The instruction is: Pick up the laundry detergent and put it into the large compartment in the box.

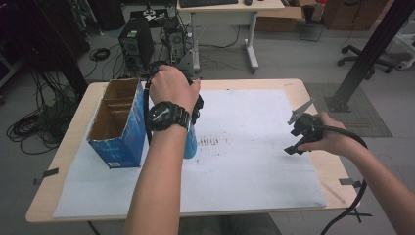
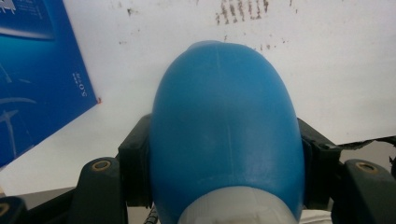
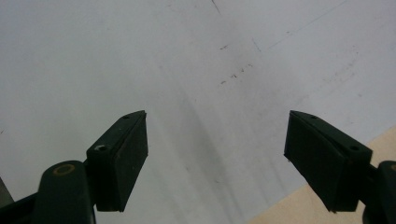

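Note:
A blue plastic bottle (image 2: pixel 226 126) with a whitish neck is clamped at its sides between the black pads of my left gripper (image 2: pixel 226 158), which is shut on it. In the high view the bottle (image 1: pixel 191 143) hangs below the left hand, just right of the blue box and above the white sheet; the hand and its watch hide most of the left gripper (image 1: pixel 195 110). My right gripper (image 1: pixel 292 141) is held over the right part of the sheet. Its jaws stand wide apart with nothing between them (image 3: pixel 217 154).
A blue cardboard box (image 1: pixel 117 122) with open brown compartments stands on the left of the table (image 1: pixel 58 166); its blue wall (image 2: pixel 32 79) is close beside the bottle. A white sheet (image 1: pixel 244 161) with dark smudges covers most of the tabletop.

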`<state>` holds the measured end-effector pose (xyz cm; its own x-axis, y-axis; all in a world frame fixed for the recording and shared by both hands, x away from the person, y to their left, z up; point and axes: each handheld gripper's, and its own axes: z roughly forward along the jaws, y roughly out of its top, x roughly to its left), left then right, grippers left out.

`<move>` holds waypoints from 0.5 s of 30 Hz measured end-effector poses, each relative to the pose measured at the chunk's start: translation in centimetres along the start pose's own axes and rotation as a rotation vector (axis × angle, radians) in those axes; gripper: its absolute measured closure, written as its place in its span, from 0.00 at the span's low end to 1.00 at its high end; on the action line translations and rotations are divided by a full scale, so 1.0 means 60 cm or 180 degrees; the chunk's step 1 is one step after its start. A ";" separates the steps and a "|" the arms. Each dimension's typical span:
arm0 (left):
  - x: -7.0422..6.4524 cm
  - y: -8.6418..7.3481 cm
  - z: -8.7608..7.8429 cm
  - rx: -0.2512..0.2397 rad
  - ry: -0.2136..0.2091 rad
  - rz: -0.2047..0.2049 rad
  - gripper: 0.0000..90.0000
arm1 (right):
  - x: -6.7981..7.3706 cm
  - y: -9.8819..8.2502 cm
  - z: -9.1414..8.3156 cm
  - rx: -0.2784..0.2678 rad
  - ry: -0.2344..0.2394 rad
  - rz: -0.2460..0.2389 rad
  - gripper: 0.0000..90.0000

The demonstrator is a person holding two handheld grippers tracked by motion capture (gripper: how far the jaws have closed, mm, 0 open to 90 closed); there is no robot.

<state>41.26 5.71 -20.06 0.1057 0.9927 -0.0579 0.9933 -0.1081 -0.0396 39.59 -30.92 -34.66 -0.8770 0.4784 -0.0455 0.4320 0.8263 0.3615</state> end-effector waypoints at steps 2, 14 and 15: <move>0.001 0.001 -0.010 -0.0023 -0.0015 -0.0010 0.41 | -0.001 0.000 0.000 -0.0004 -0.0001 0.0003 0.24; 0.005 0.004 -0.034 -0.0025 -0.0050 -0.0035 0.41 | -0.004 -0.001 -0.002 0.0002 -0.0013 0.0019 0.24; 0.005 0.004 -0.035 -0.0023 -0.0040 -0.0044 0.41 | -0.004 -0.001 -0.002 0.0006 -0.0011 0.0026 0.24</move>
<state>41.61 6.12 -17.97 0.0914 0.9933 -0.0701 0.9950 -0.0939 -0.0332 39.76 -31.13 -34.53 -0.8727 0.4860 -0.0460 0.4394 0.8230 0.3601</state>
